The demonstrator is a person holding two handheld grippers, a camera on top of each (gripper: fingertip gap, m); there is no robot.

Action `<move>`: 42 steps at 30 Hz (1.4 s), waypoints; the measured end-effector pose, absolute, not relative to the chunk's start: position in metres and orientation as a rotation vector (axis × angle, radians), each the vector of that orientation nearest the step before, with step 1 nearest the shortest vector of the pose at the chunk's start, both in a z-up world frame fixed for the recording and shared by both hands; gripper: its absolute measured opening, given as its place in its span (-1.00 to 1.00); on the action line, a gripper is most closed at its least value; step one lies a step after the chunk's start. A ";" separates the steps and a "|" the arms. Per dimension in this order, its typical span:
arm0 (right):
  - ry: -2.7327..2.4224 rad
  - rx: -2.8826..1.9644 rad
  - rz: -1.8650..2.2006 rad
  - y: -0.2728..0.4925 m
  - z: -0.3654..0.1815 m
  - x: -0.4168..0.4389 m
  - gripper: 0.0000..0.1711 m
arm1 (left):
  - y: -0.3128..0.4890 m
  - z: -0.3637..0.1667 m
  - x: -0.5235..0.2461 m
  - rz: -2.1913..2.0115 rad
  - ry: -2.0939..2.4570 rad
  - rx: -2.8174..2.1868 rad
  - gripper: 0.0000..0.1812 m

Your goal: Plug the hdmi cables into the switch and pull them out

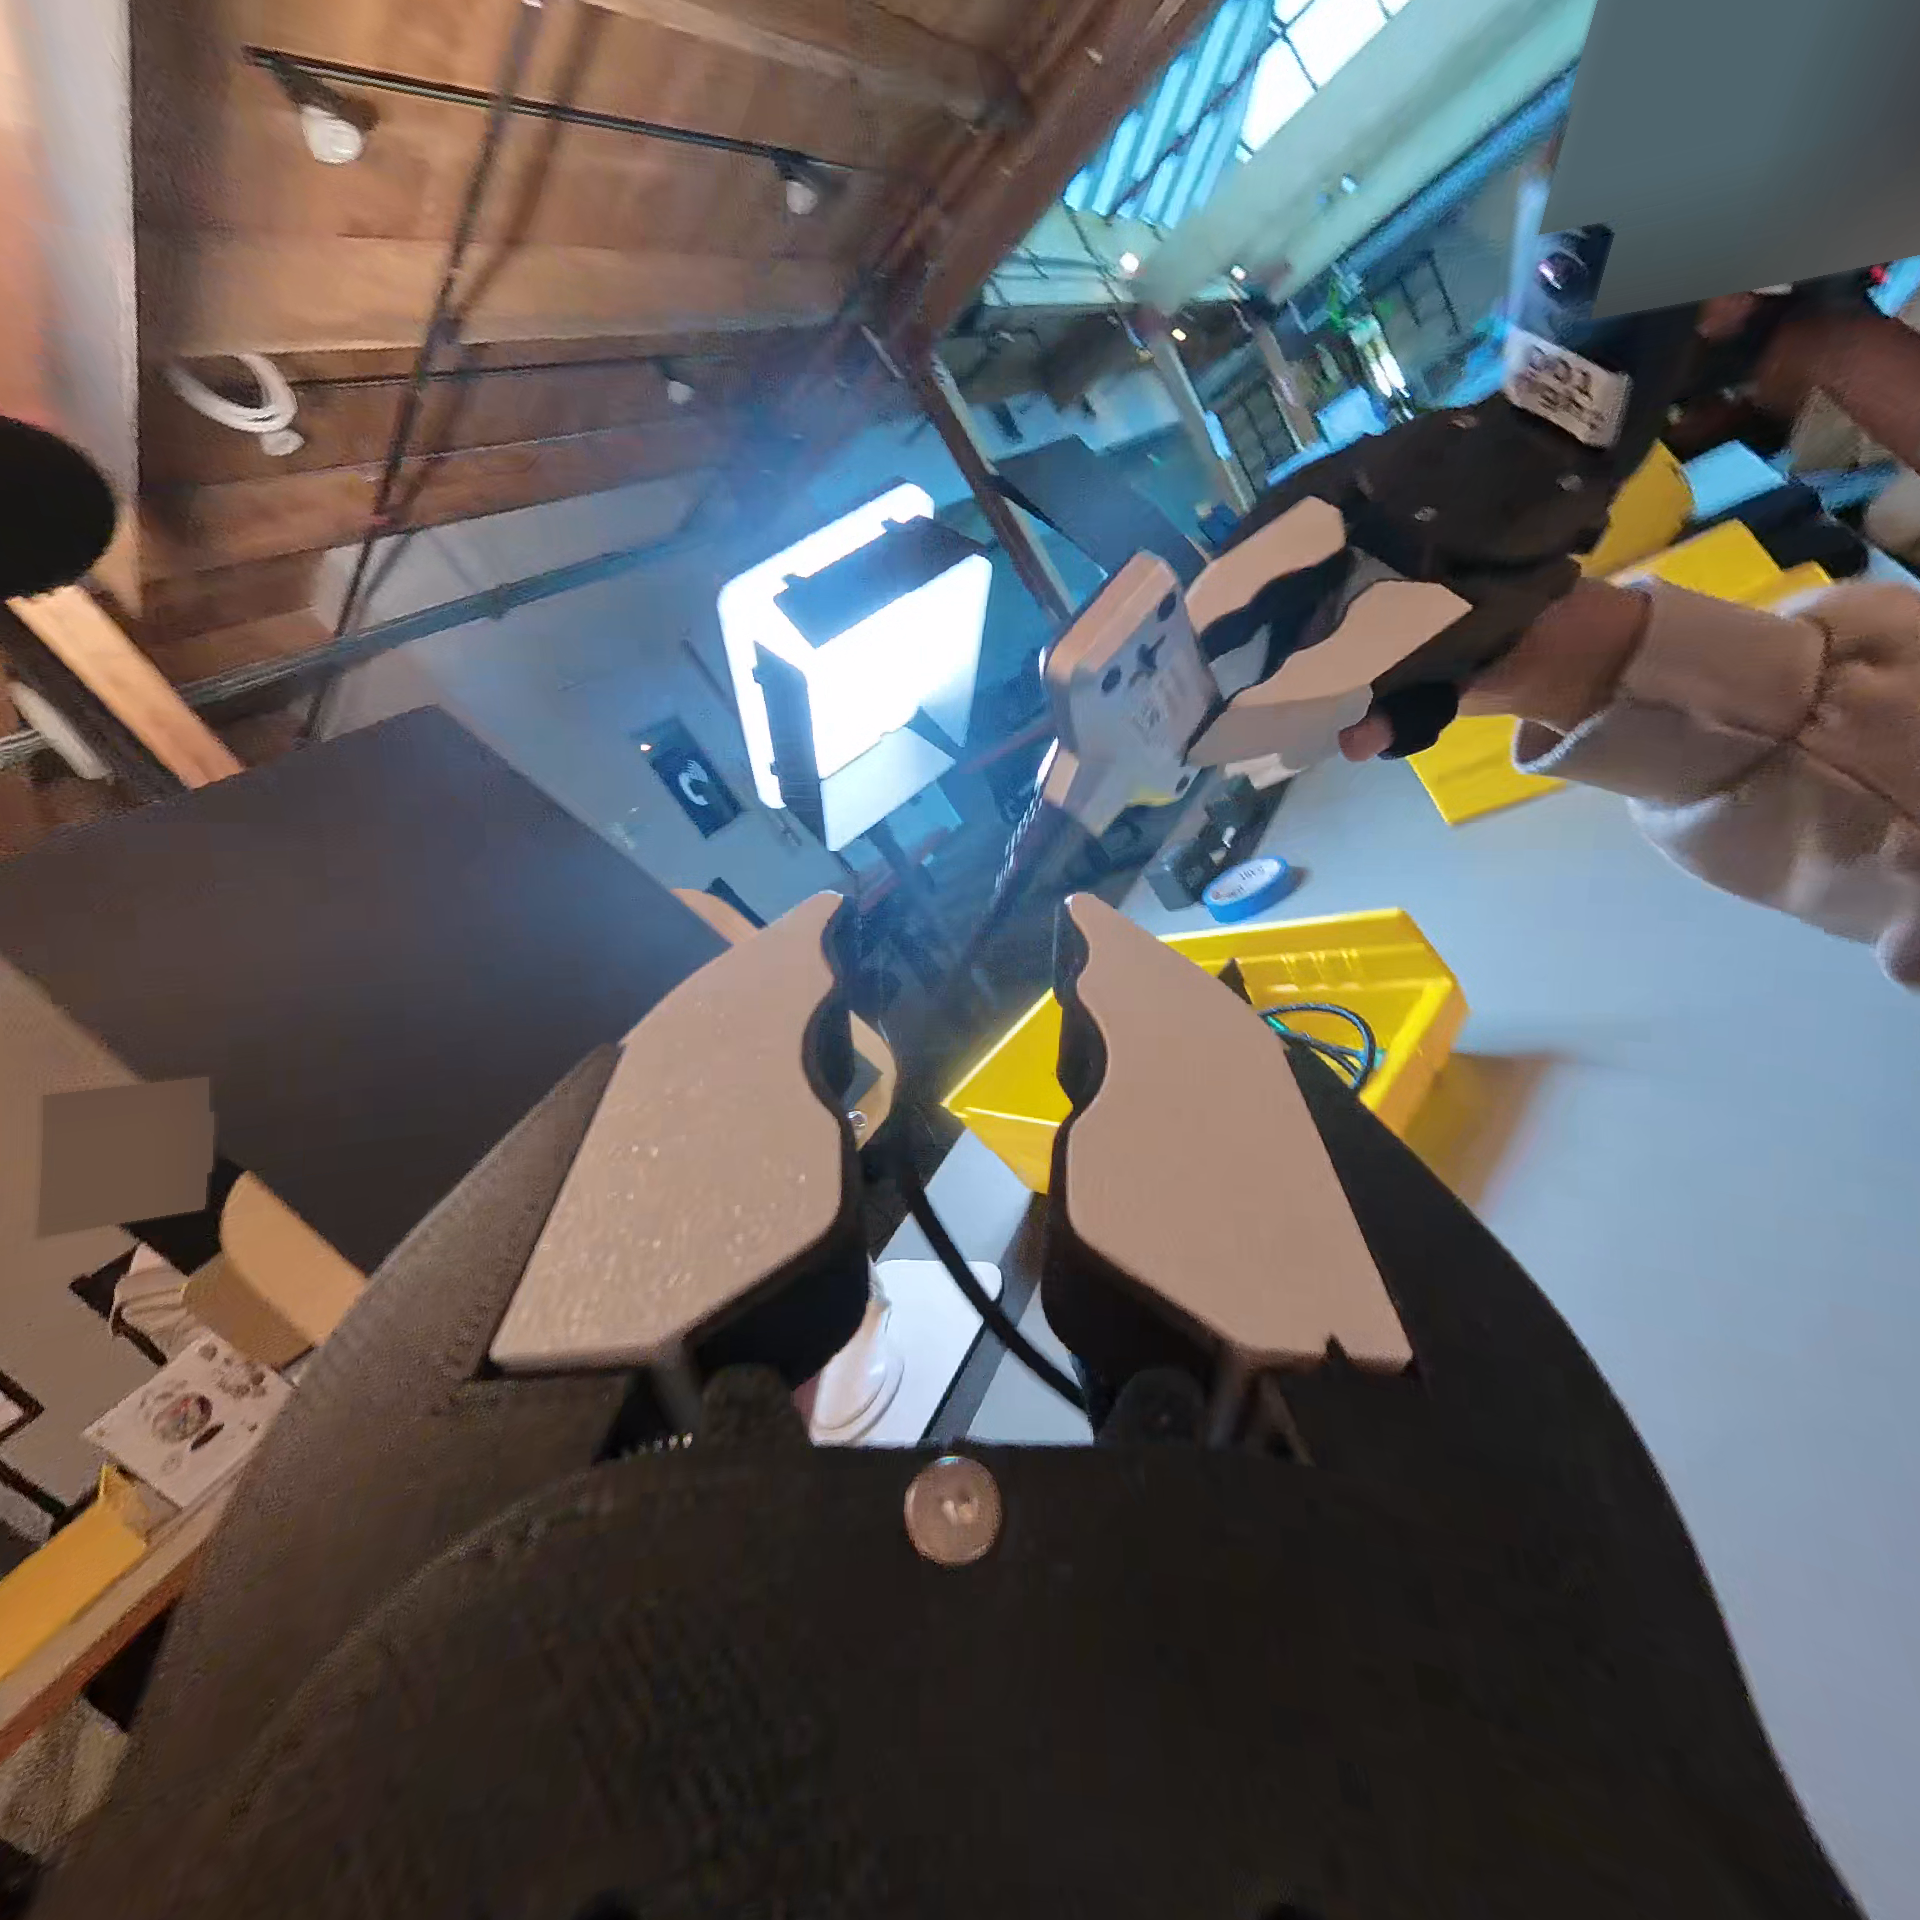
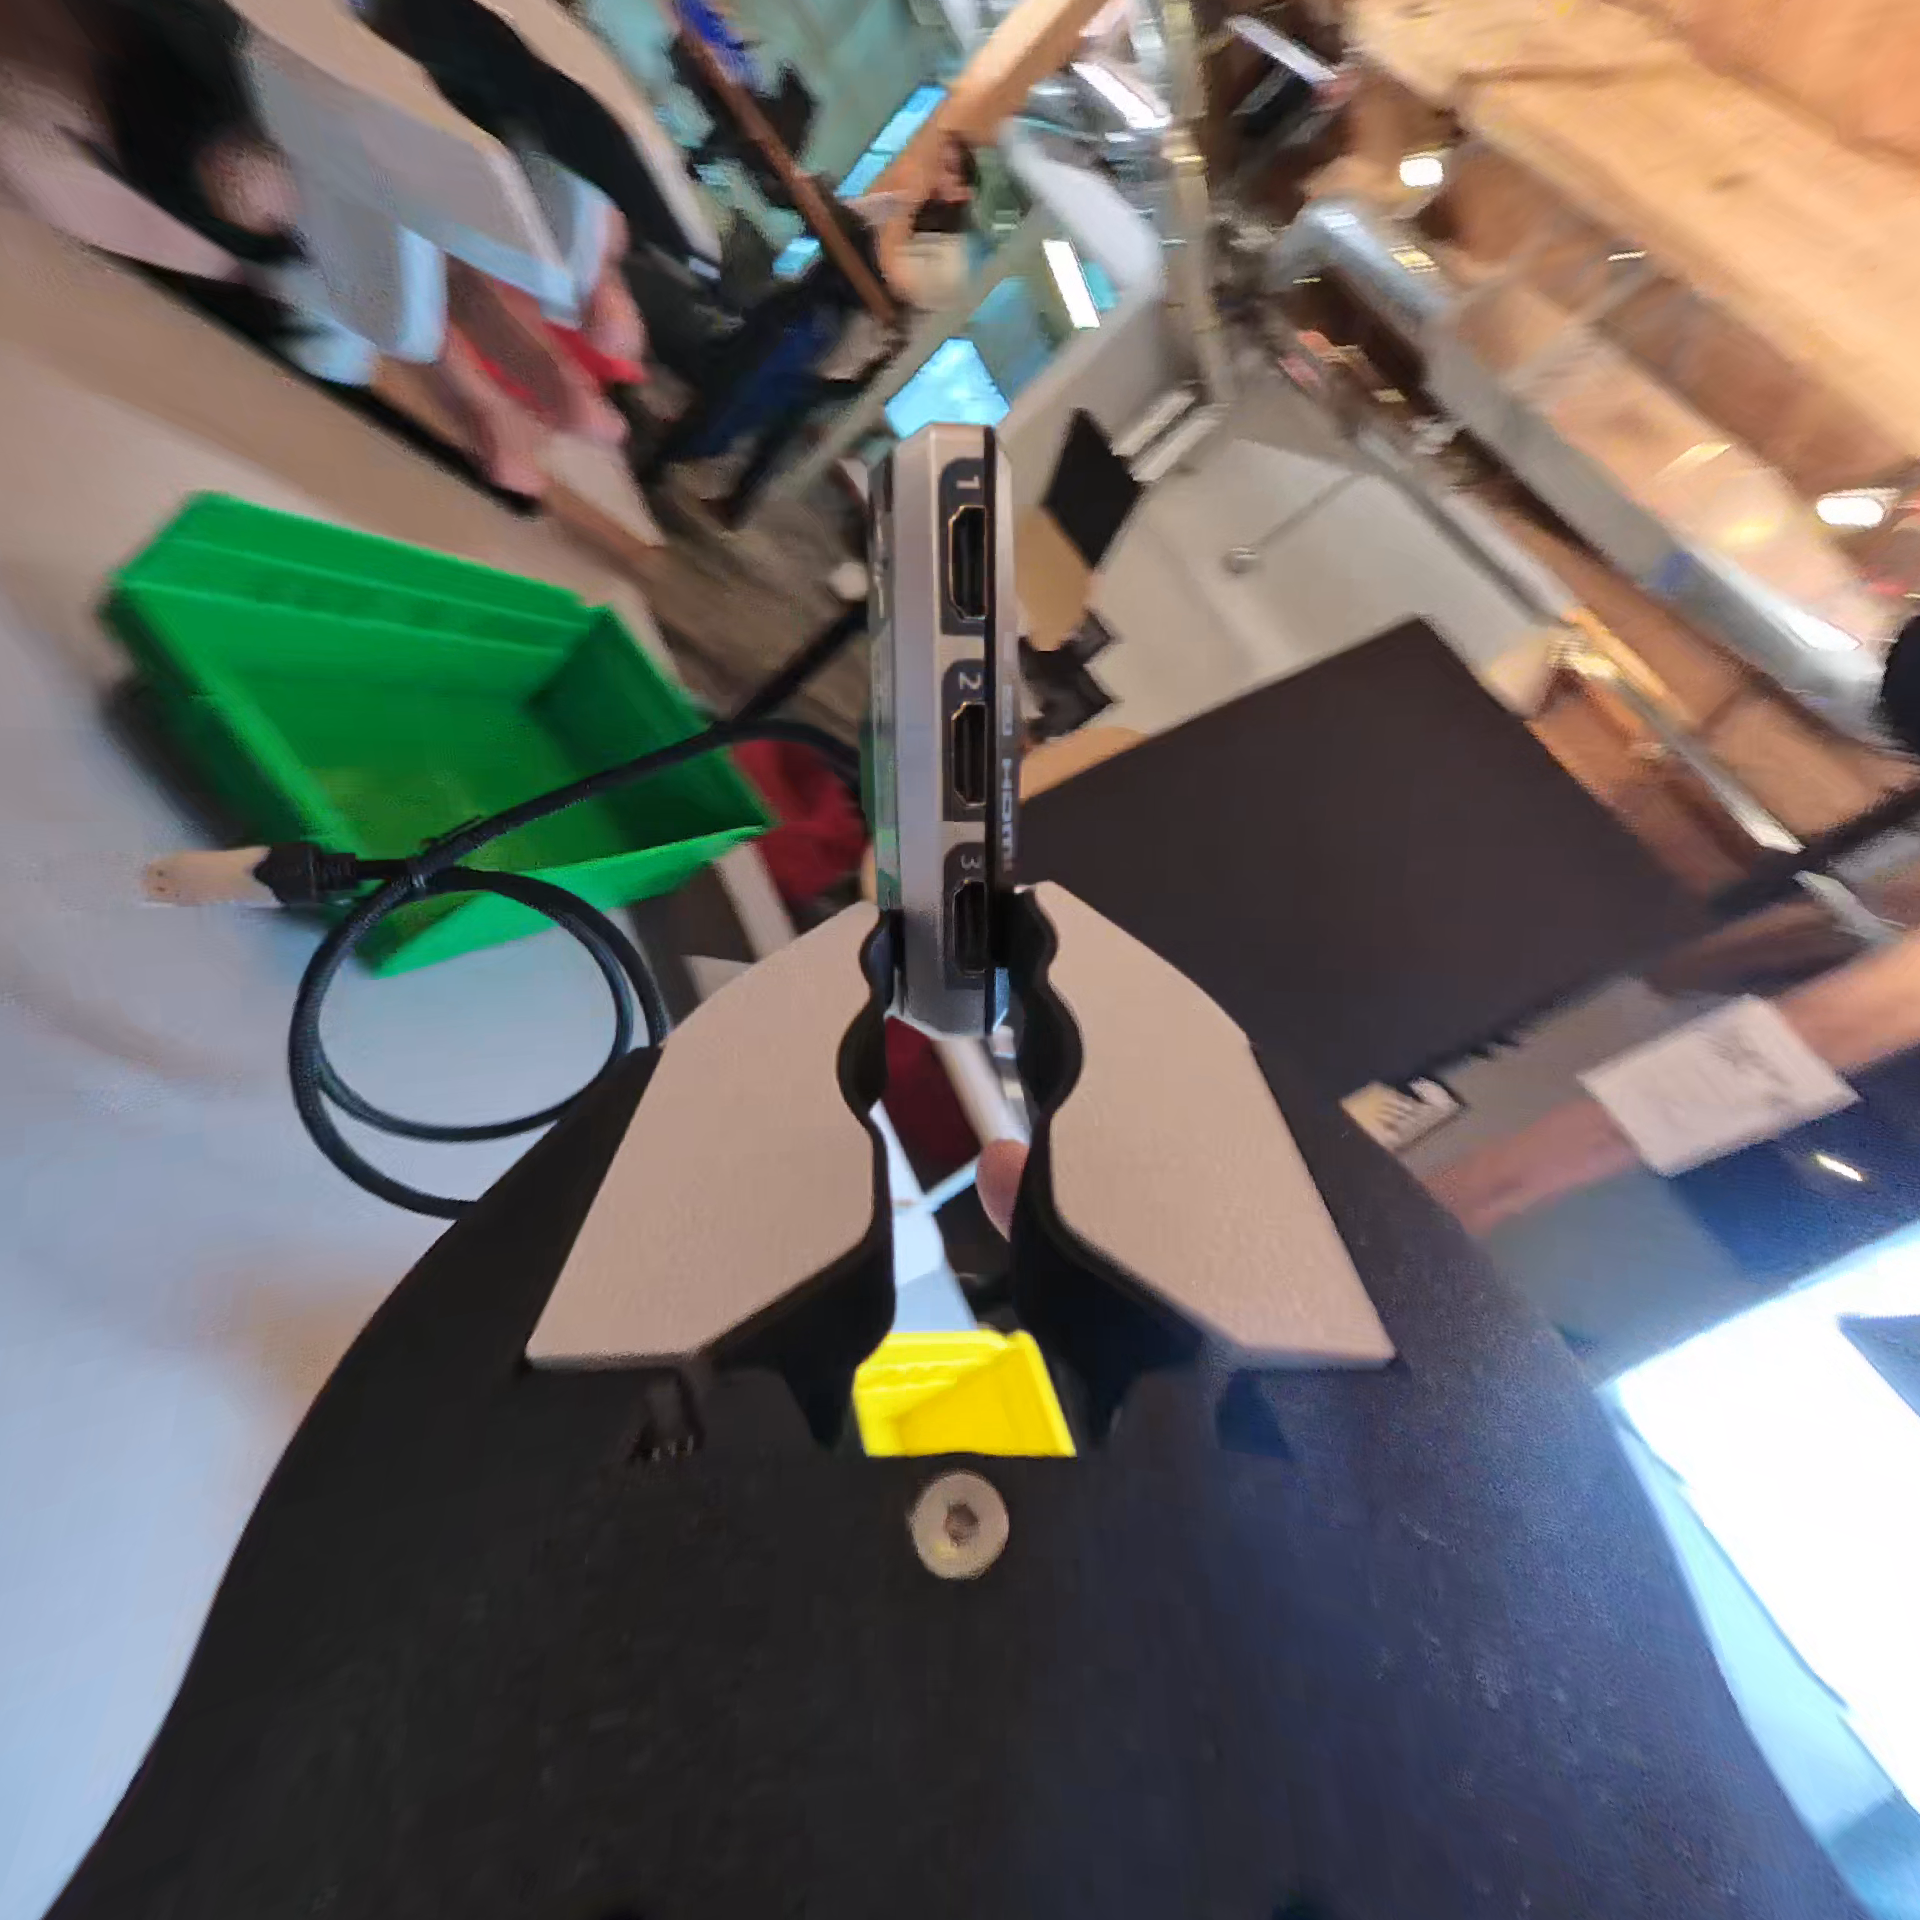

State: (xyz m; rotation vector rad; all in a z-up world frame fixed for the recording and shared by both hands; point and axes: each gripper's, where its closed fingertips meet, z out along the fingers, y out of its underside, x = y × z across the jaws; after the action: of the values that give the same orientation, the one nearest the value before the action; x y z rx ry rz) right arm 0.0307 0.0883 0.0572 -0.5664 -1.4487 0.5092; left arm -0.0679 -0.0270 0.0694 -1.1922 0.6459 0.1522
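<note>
My right gripper (image 2: 940, 935) is shut on the lower end of a grey HDMI switch (image 2: 951, 665) and holds it upright in the air. Its three ports face the camera and are empty. In the left wrist view the same gripper (image 1: 1216, 665) holds the switch (image 1: 1127, 675) up at the right, above the table. My left gripper (image 1: 956, 904) is open and empty, raised and pointing toward the room. A black braided HDMI cable (image 2: 468, 987) lies coiled on the table to the left, its plug (image 2: 301, 868) free.
A green bin (image 2: 416, 707) stands behind the cable. A yellow bin (image 1: 1299, 1029) holding some cables sits on the light table (image 1: 1610, 1195), with a blue tape roll (image 1: 1252, 888) and more yellow bins behind. A bright light panel (image 1: 852, 644) and a black board (image 1: 312, 935) stand beyond the edge. Tip to tip, the grippers are about 15 cm apart.
</note>
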 end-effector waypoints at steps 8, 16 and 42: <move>-1.077 -0.688 0.022 0.206 0.120 0.074 -0.75 | -0.035 0.073 -0.119 0.119 0.459 -1.251 -0.66; -1.290 -0.975 -0.143 0.308 0.010 0.057 -0.75 | -0.019 0.051 -0.153 0.021 0.331 -1.319 -0.68; -1.765 -1.793 0.352 0.348 -0.137 0.054 -0.34 | 0.008 -0.061 -0.161 -0.052 0.450 -1.837 -0.60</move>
State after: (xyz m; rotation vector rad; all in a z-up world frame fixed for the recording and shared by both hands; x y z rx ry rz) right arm 0.0535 0.3482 -0.1370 -1.7931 -1.7650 0.3517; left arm -0.1613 0.0083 -0.0610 -1.8368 0.4496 -0.0517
